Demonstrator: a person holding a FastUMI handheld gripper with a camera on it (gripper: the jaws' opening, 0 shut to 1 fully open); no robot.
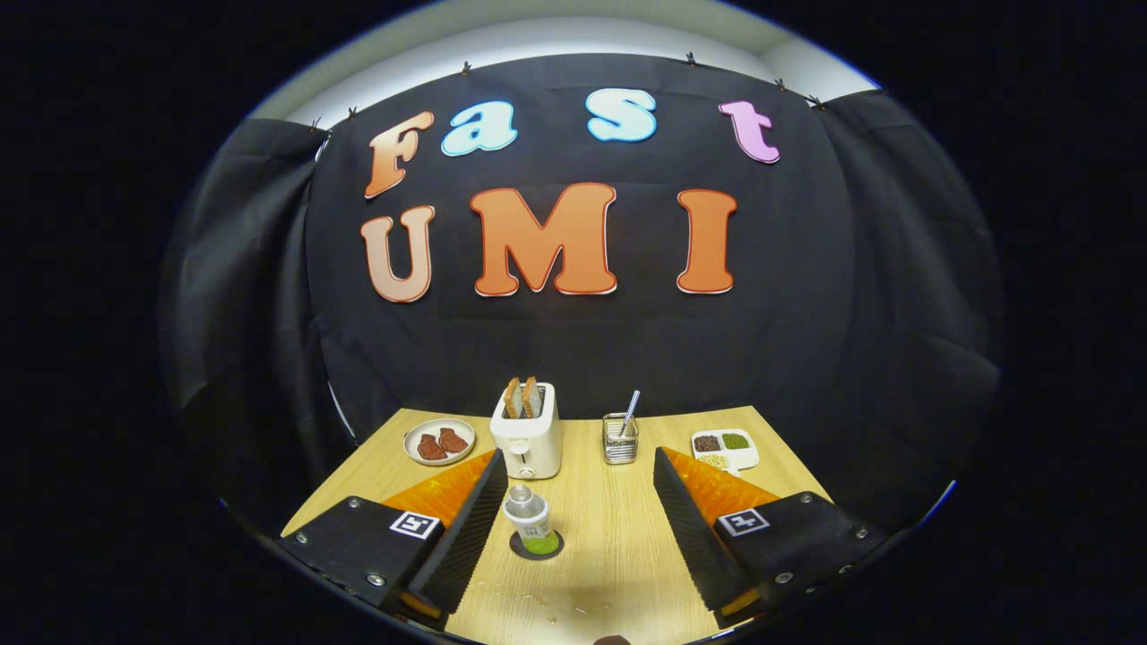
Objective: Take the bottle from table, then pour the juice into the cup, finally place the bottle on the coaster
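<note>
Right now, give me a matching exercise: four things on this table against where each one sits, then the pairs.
Things:
1. bottle
2. toaster
3. plate of meat
4. divided dish

Places:
A. far right corner of the table
B. on the coaster, between the open gripper fingers
C. left of the toaster
D. just behind the bottle, bread slices in its slots

Pairs: 1-B, 2-D, 3-C, 4-A

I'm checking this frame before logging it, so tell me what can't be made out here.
- Glass cup, gripper view: too small to tell whether it holds juice; a straw stands in it.
- Bottle: label too small; it hides most of the dark coaster under it.
- Divided dish: contents too small to identify.
- Gripper: fingers open, bottle just inside the left one; their rear parts are cut off.
</note>
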